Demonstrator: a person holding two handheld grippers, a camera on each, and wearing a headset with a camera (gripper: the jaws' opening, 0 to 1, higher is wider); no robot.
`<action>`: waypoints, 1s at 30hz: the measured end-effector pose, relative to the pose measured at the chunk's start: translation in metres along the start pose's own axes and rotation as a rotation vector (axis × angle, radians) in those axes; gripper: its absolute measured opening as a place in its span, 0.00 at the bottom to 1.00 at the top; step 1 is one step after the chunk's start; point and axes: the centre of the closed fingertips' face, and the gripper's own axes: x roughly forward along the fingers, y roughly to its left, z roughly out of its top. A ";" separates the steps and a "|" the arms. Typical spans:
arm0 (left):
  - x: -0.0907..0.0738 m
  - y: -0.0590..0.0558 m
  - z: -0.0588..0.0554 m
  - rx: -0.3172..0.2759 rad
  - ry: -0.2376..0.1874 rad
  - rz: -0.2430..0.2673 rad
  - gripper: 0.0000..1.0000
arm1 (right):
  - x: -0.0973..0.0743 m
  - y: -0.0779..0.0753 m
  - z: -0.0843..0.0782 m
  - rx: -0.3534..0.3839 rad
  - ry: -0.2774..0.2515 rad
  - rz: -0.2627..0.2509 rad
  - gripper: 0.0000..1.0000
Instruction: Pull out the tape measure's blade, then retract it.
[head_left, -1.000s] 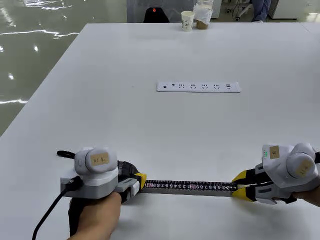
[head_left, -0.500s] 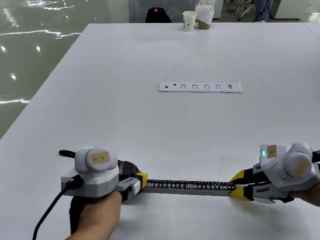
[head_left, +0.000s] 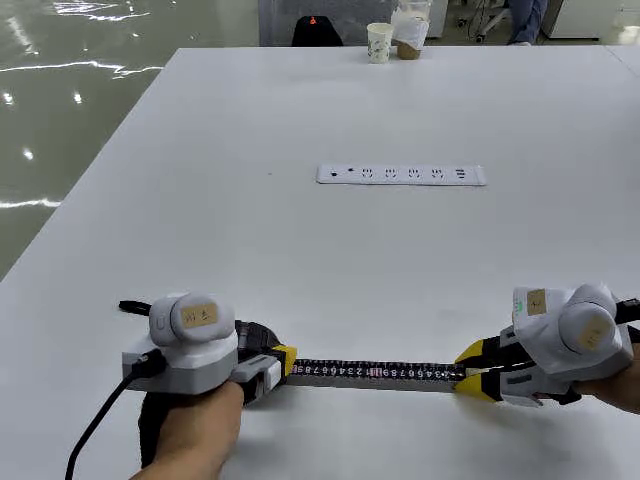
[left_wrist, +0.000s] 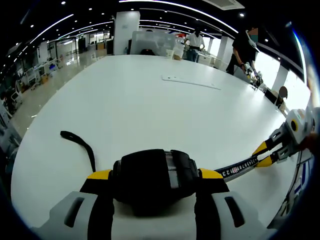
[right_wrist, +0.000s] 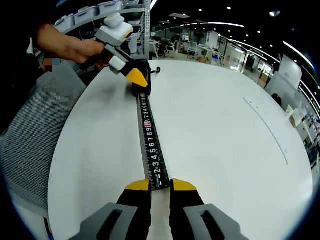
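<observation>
The black tape measure case (left_wrist: 152, 172) rests on the white table (head_left: 330, 250), clamped between the yellow-tipped jaws of my left gripper (left_wrist: 155, 176), which is shut on it. In the head view that left gripper (head_left: 272, 365) sits at the lower left. The dark numbered blade (head_left: 380, 372) lies flat on the table and runs right to my right gripper (head_left: 468, 370). Along my right gripper view the blade (right_wrist: 150, 135) stretches away to the case (right_wrist: 143, 67), and my right gripper (right_wrist: 154, 186) is shut on its tip.
A white power strip (head_left: 400, 175) lies mid-table. Paper cups (head_left: 377, 41) stand at the far edge. The case's black strap (head_left: 133, 308) trails to the left, and a black cable (head_left: 95, 430) hangs from the left gripper. A grey mesh chair (right_wrist: 30, 150) stands by the near edge.
My right gripper has slid a little to the left toward the case with the blade tip in it, so the exposed blade is slightly shorter. The left gripper has stayed put.
</observation>
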 end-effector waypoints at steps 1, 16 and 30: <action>0.000 0.000 0.000 0.001 0.000 0.000 0.60 | 0.000 0.000 0.000 -0.001 0.000 0.001 0.09; 0.000 0.000 0.000 -0.003 0.001 -0.004 0.60 | 0.005 0.001 0.006 0.000 -0.002 0.006 0.09; 0.000 0.000 0.000 -0.004 0.005 -0.008 0.60 | 0.011 0.002 0.013 0.000 -0.007 0.011 0.10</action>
